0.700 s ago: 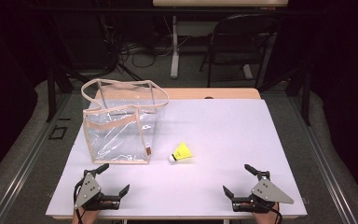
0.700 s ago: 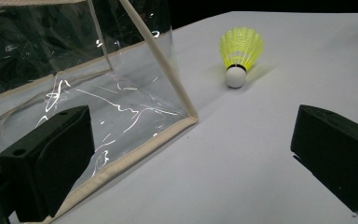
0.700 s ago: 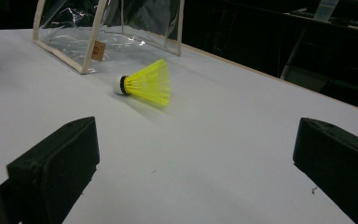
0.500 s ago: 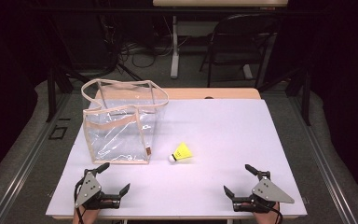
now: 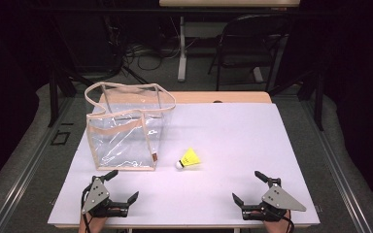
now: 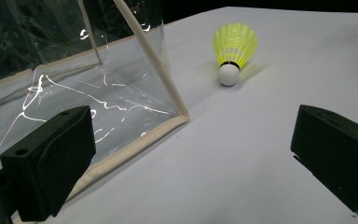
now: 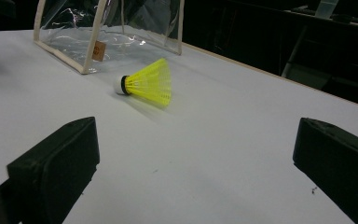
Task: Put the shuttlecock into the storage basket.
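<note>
High view: nothing has moved; both my left gripper (image 5: 120,190) and right gripper (image 5: 249,187) wait wide open at the desk's near edge, yellow plastic shuttlecock (image 5: 190,158) mid-desk beside the clear plastic bag (image 5: 126,127), unstarted.

Yellow shuttlecock (image 5: 190,158) on white counter (image 5: 233,136), just right of clear bag (image 5: 124,127); L claw (image 5: 124,186) & R claw (image 5: 246,187) open at near edge.

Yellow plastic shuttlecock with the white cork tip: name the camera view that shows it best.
The right gripper view: the yellow plastic shuttlecock lies side-on there, large, skirt and white tip both plain. The left gripper view shows it tip-first and farther off. The high view shows it small, beside the clear plastic bag.
</note>
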A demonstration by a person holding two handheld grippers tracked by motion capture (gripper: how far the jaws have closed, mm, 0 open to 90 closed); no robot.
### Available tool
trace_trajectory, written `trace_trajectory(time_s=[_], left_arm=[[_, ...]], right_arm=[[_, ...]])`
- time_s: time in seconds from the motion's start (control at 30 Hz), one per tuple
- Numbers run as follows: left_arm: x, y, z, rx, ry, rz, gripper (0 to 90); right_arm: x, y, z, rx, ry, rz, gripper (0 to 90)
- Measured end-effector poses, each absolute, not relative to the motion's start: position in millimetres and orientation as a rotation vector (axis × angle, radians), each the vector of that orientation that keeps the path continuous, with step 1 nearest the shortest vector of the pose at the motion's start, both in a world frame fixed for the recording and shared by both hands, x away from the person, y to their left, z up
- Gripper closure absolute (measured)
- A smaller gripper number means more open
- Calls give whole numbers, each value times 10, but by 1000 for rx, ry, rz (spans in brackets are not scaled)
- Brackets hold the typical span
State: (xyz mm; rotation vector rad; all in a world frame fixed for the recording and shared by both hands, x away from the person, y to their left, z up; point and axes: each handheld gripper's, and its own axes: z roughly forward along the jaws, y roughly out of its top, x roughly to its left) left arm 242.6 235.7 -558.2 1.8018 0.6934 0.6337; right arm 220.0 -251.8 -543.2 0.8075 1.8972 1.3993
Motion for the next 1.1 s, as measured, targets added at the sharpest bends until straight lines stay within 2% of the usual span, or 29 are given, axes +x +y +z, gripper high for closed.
trace_trajectory(time_s=[1.1], left_arm=[[2665,1918,-5487,1901,628,571,0]], right_arm=[[2210,-2501,-5455,817,1925,1391,1]])
